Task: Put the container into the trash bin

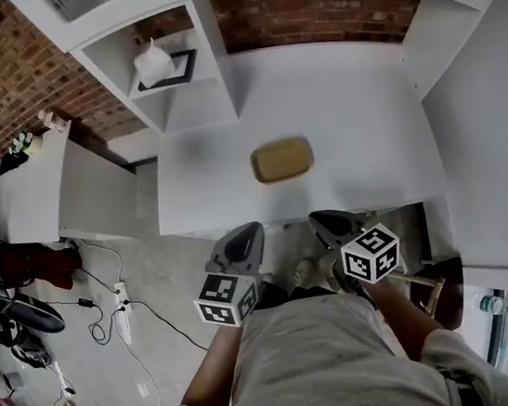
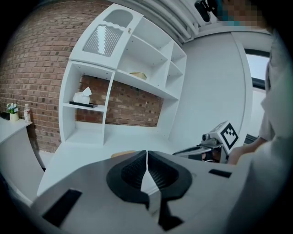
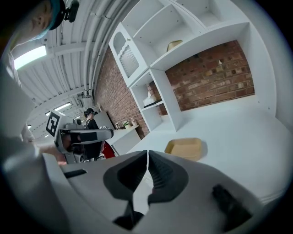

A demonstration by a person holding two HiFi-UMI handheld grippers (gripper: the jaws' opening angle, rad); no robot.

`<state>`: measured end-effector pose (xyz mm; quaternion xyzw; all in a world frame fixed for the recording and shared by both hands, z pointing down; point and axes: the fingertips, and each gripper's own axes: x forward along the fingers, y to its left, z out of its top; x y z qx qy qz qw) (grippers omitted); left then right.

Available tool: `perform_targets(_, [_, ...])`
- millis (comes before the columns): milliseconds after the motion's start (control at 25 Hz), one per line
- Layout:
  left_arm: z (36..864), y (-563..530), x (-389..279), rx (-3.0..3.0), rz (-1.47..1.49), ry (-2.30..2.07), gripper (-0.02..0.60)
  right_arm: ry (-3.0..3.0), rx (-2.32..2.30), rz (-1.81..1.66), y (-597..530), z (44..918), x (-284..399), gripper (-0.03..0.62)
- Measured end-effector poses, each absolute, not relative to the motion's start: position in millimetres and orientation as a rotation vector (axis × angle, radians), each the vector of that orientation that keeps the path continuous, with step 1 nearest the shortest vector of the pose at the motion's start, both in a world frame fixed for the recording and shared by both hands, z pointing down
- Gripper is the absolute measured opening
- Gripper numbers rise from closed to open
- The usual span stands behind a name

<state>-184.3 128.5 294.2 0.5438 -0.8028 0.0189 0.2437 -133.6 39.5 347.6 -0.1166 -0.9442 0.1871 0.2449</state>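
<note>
Container (image 1: 282, 160) alone on table (image 1: 370, 125), tissue box (image 1: 153, 64) shelved beyond; left gripper (image 1: 249, 231), right gripper (image 1: 324, 219) short of it, fingers (image 2: 132, 172) together.

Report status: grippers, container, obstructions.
Left gripper shut, empty. Right gripper shut, empty. Container untouched on the desk, ahead of both. Nothing lies between.

The container (image 1: 282, 160) lies mid-table (image 1: 376, 133) — tissue box (image 1: 153, 63) in the shelf cubby (image 1: 184, 93) behind-left.
</note>
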Motion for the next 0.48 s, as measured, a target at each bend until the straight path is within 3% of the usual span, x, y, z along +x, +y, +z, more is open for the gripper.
perform_targets(480, [308,108,-248,1.546,0.080,-2.129,0.018,-2.567,-0.106,0.548,8,360,-171,0.029])
